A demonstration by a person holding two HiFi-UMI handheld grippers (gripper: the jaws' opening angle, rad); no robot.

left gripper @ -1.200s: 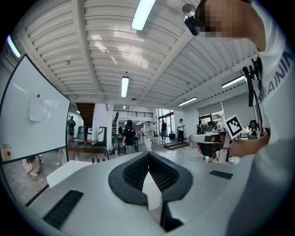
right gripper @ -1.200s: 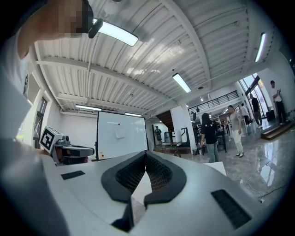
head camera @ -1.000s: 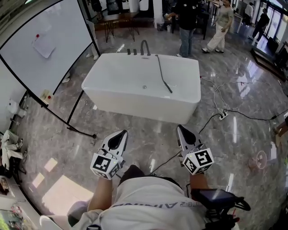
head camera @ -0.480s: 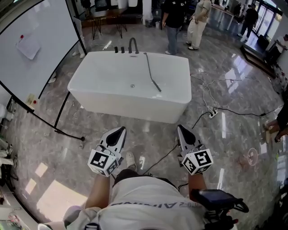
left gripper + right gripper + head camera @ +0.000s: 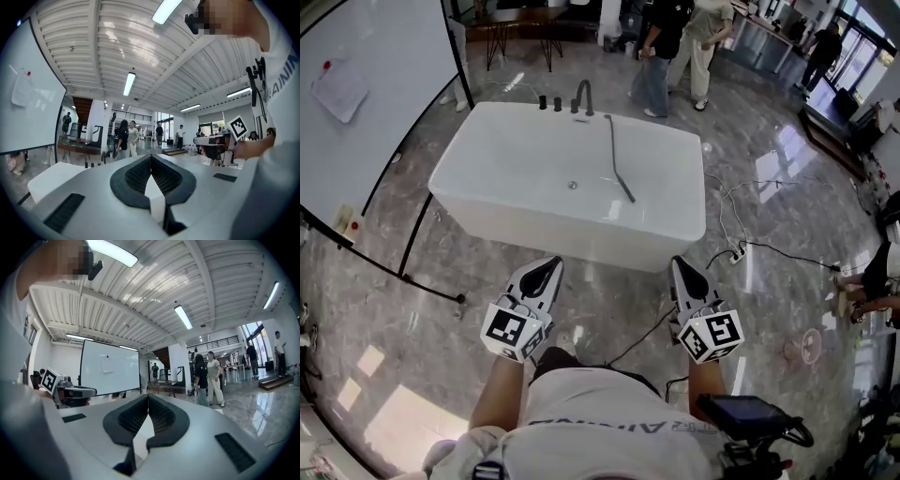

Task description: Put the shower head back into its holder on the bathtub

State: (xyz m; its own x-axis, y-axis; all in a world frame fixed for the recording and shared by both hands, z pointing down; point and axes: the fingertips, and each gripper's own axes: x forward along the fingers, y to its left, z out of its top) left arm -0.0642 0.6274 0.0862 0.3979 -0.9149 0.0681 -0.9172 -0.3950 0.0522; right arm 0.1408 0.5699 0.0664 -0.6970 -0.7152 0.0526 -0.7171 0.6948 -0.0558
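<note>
White bathtub (image 5: 487, 183): stands on the marble floor at 12 o'clock from the person, apart from both tongs.
Shower head (image 5: 625, 193): dark, lying inside the tub, at 1 o'clock from the left tongs; its hose (image 5: 613, 145) runs toward 12 o'clock to the far rim.
Holder: probably one of the dark fittings (image 5: 557, 103) beside the spout (image 5: 581, 94) on the far rim; too small to tell which.
Left tongs (image 5: 547, 272): shut tip to tip, nothing in them, aimed at the tub's near wall.
Right tongs (image 5: 682, 272): likewise shut and empty.
Step in hand: by my reading, closing in on the tub.
Doing it well: come round to the tub's 3 o'clock side, stepping clear of the power strip (image 5: 734, 253). Part one pair of tongs before reaching in. Take the head by its handle, leave the hose slack, and find the holder before lifting.
</note>
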